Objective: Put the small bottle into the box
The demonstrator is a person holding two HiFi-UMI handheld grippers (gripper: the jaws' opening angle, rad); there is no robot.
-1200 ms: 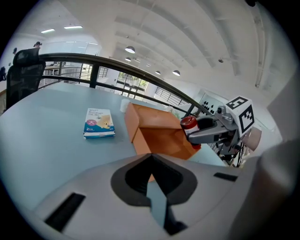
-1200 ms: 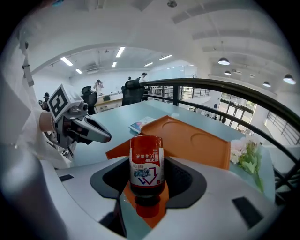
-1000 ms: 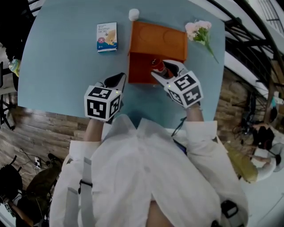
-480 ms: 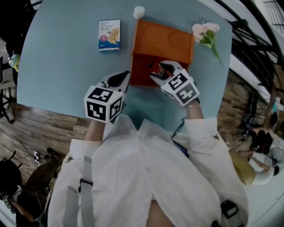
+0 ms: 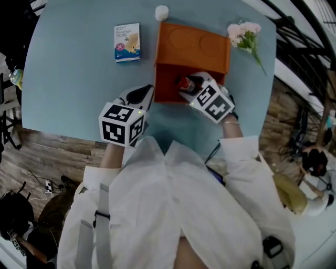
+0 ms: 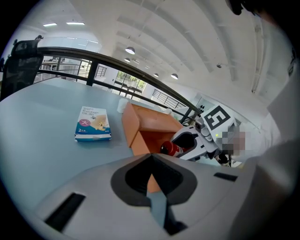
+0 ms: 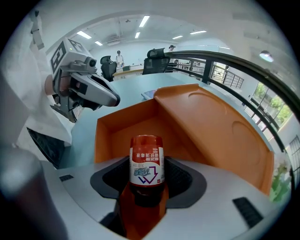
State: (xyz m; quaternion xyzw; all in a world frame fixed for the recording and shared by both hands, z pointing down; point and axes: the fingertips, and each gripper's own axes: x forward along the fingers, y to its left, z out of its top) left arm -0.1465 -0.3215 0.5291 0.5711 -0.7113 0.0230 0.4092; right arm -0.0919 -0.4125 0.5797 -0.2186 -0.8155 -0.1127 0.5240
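Head view: on the blue table [image 5: 73,84] stands an open orange box [image 5: 167,81] with its lid [image 5: 193,46] raised at the far side. The right gripper [image 5: 188,88] reaches over the near edge of the box and carries the small bottle [image 5: 185,83], which lies over the open compartment. The left gripper [image 5: 140,94] is just beside the box's near left corner. A small printed carton [image 5: 127,42] lies left of the box, well apart from it. A sprig of flowers [image 5: 244,35] lies at the right, and a small white object [image 5: 161,12] sits beyond the lid.

Left gripper view: the jaws are drawn together to a narrow slit, with nothing held between them. The box, the carton and the other gripper with its bottle lie ahead.

Right gripper view: the jaws are clamped on the bottle's body, red-capped end pointing away, over the box interior. Whether the bottle touches the box floor cannot be determined from this angle; it appears to be clear of it.
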